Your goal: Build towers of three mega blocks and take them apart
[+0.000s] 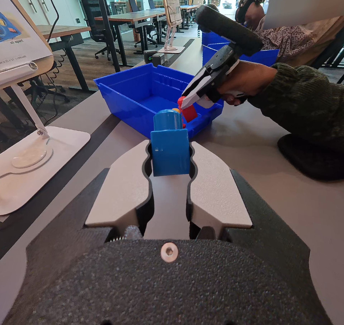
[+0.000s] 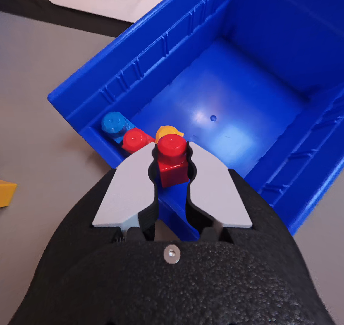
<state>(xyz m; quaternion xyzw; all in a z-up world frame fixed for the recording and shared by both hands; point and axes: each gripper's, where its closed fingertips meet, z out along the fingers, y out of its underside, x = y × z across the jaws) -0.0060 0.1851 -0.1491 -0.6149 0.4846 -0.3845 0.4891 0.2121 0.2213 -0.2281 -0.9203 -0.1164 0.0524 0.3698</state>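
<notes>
My left gripper (image 1: pixel 170 145) is shut on a blue mega block (image 1: pixel 170 158), stud up, just in front of the blue bin (image 1: pixel 128 100). My right gripper (image 2: pixel 171 148) is shut on a red mega block (image 2: pixel 174 167), held tilted over the bin's near corner (image 2: pixel 96 130). It also shows in the left wrist view (image 1: pixel 188 104) with the red block (image 1: pixel 189 113). Inside that corner lie a blue block (image 2: pixel 112 125), a red block (image 2: pixel 133 141) and a yellow block (image 2: pixel 166 130), partly hidden behind the held red one.
A white stand base (image 1: pixel 37 159) sits left of the bin on the grey table. A yellow piece (image 2: pixel 5 193) lies at the left edge. A black pad (image 1: pixel 312 158) lies under the person's forearm. A second blue bin (image 1: pixel 216 42) stands farther back. To the yellow piece (image 2: pixel 5 193): left tips about 15 cm, right tips about 25 cm.
</notes>
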